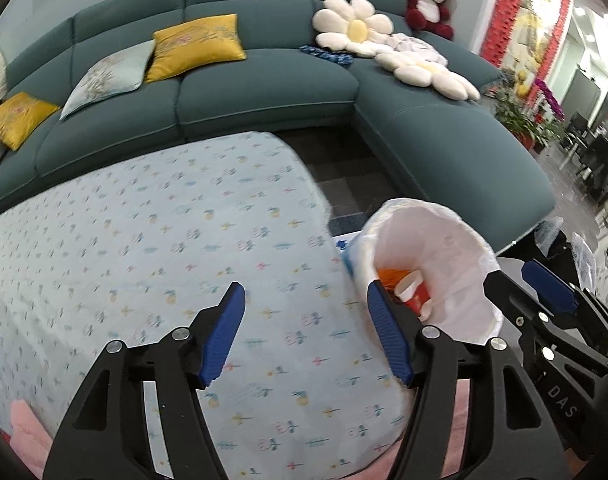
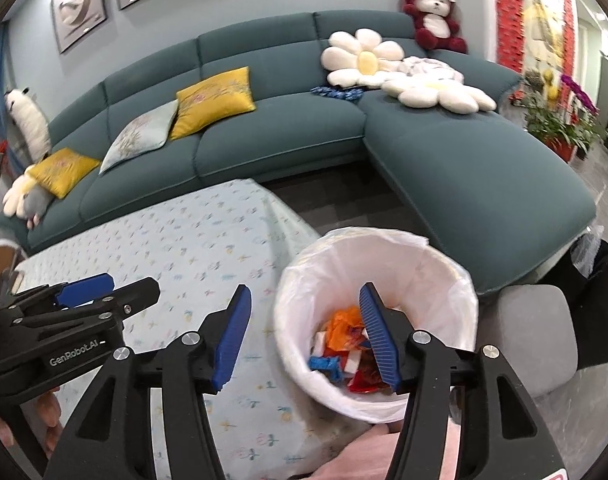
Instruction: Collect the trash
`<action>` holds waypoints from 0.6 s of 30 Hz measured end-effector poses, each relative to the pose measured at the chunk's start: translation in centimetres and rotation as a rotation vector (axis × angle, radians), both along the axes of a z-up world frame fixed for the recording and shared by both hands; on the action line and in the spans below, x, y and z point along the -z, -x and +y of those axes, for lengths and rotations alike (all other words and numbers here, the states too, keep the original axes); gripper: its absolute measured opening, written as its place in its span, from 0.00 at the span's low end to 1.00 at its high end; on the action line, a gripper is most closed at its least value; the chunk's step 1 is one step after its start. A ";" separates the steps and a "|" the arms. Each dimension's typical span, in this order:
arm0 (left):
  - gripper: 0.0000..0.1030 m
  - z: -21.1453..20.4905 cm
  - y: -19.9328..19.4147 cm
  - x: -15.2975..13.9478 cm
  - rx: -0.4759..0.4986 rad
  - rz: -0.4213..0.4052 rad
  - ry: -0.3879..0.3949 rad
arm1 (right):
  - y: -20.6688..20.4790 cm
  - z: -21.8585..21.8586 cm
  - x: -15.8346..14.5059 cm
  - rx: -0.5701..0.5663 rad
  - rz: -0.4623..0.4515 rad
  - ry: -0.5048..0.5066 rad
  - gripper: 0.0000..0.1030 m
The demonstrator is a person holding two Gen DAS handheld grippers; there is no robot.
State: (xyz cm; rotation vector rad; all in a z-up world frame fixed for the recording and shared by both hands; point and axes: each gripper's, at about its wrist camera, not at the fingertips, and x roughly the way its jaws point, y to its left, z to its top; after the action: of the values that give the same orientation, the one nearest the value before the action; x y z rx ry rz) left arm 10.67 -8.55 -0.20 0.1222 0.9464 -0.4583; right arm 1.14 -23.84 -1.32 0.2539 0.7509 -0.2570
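A round bin with a white liner (image 2: 377, 322) stands beside the right end of a table under a pale blue patterned cloth (image 2: 176, 256). Inside lie orange, red, blue and white scraps of trash (image 2: 345, 346). My right gripper (image 2: 304, 332) is open and empty, above the bin's left rim. My left gripper (image 1: 305, 330) is open and empty over the cloth (image 1: 156, 248), with the bin (image 1: 431, 264) just to its right. Each gripper shows in the other's view, the right one (image 1: 547, 292) and the left one (image 2: 86, 300).
A teal sectional sofa (image 2: 288, 136) curves behind the table, with yellow and pale cushions (image 2: 212, 100), flower pillows (image 2: 367, 62) and a red plush bear (image 2: 433, 14). A grey stool (image 2: 531, 332) stands right of the bin. Potted plants (image 2: 559, 124) stand at the far right.
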 end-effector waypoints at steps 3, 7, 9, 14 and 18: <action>0.59 0.9 0.0 0.2 -0.021 0.002 -0.001 | -0.4 0.9 0.2 -0.011 0.006 0.000 0.54; 0.60 1.4 0.3 0.5 -0.020 -0.011 -0.017 | -0.5 1.7 0.4 -0.011 0.021 0.027 0.61; 0.61 1.3 0.6 0.6 -0.017 -0.009 -0.018 | -0.2 1.8 0.7 -0.002 0.030 0.028 0.65; 0.69 0.6 1.3 1.4 -0.003 -0.003 -0.041 | 0.9 1.6 1.0 0.027 0.064 0.044 0.71; 0.78 -0.1 1.9 2.1 0.006 0.012 -0.044 | 1.9 0.9 1.3 0.054 0.082 0.050 0.81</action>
State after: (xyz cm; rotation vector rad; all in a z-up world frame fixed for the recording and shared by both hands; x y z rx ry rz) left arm 8.81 -8.60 -2.26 0.1621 0.9679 -0.4441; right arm -0.73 -22.97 -2.58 0.2179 0.8184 -0.3382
